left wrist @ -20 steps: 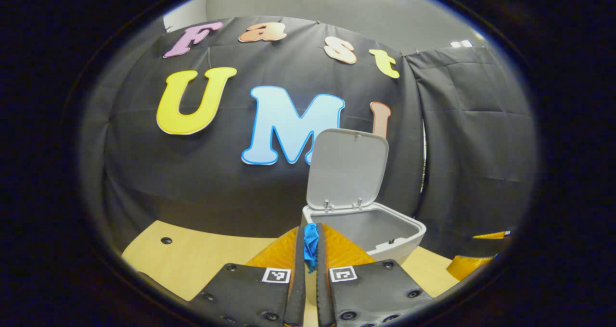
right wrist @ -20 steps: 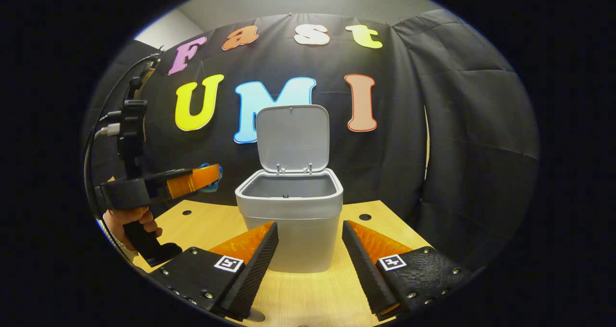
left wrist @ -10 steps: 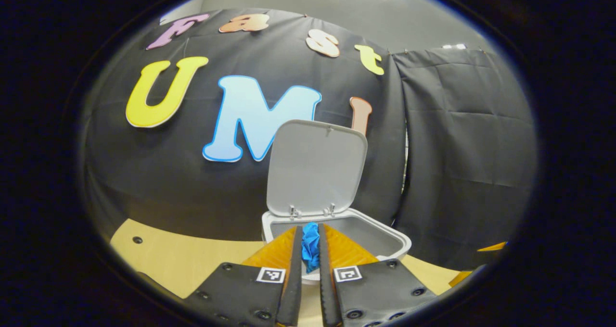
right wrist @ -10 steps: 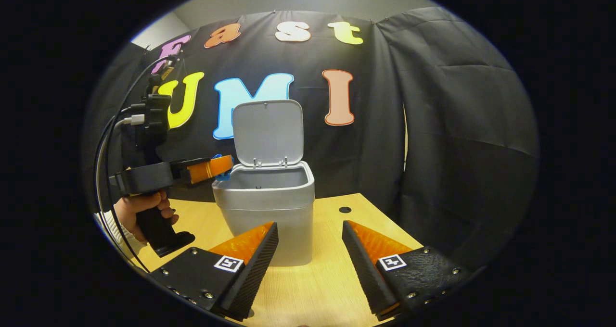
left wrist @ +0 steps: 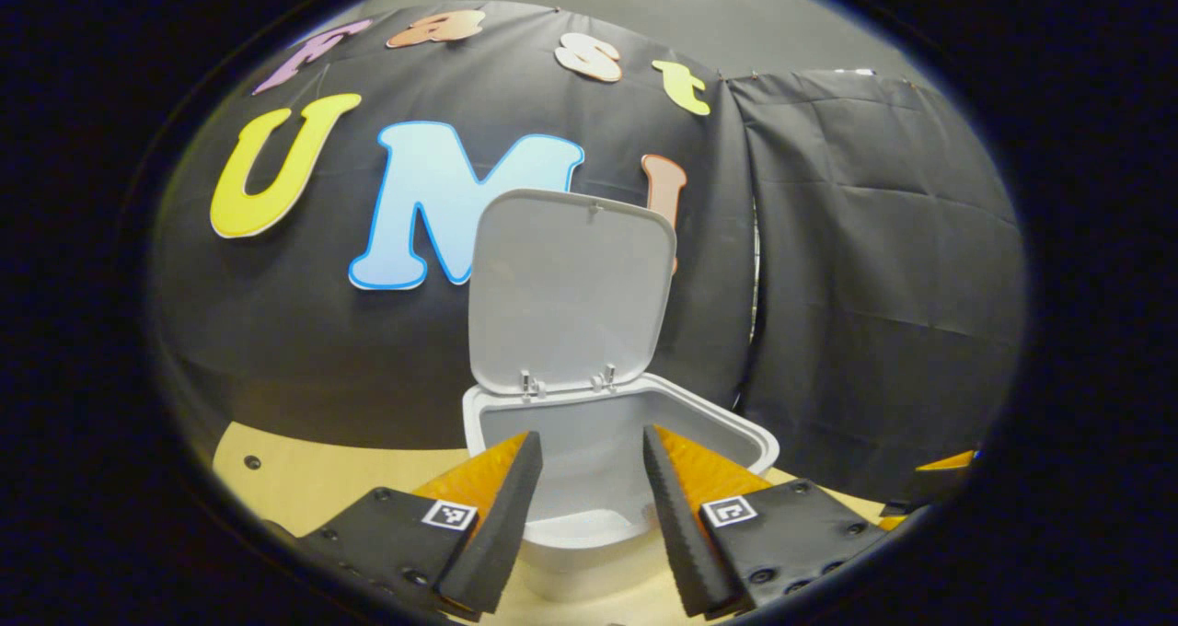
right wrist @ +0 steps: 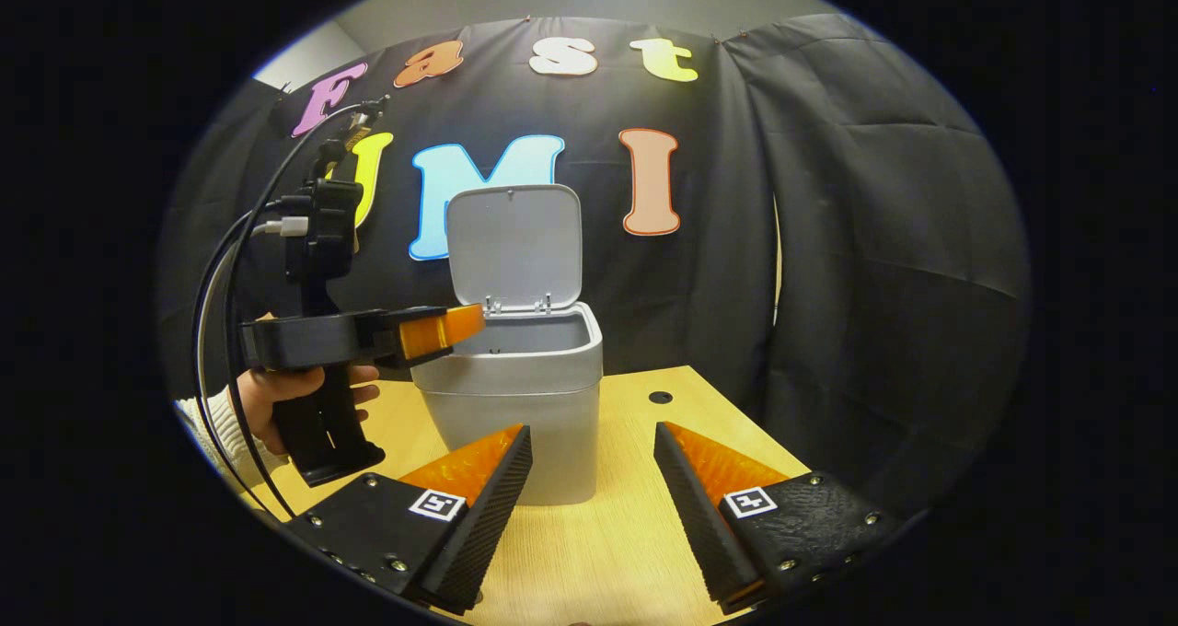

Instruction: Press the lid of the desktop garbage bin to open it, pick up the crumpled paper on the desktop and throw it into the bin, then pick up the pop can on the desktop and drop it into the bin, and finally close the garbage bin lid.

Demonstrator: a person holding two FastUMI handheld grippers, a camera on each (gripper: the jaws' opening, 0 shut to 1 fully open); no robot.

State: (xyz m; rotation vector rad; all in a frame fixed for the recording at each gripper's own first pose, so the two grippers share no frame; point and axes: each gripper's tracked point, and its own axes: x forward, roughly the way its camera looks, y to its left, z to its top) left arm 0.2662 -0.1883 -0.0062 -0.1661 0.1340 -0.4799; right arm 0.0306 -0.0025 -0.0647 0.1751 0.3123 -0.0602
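1. Left gripper view: left gripper (left wrist: pixel 589 506) fingers spread apart, nothing between them, held just above the near rim of the garbage bin (left wrist: pixel 736 434). Lid (left wrist: pixel 569 290) stands upright at the back. Bin sits on the wooden desktop (left wrist: pixel 304 483). Paper and can: cannot tell where.
2. Right gripper view: right gripper (right wrist: pixel 594 492) fingers wide apart, empty, low over the desktop (right wrist: pixel 598 552), near the bin (right wrist: pixel 515 423) front. Lid (right wrist: pixel 513 244) up. A hand (right wrist: pixel 294 391) holds the left gripper (right wrist: pixel 442 329) with its tips over the bin's left rim.
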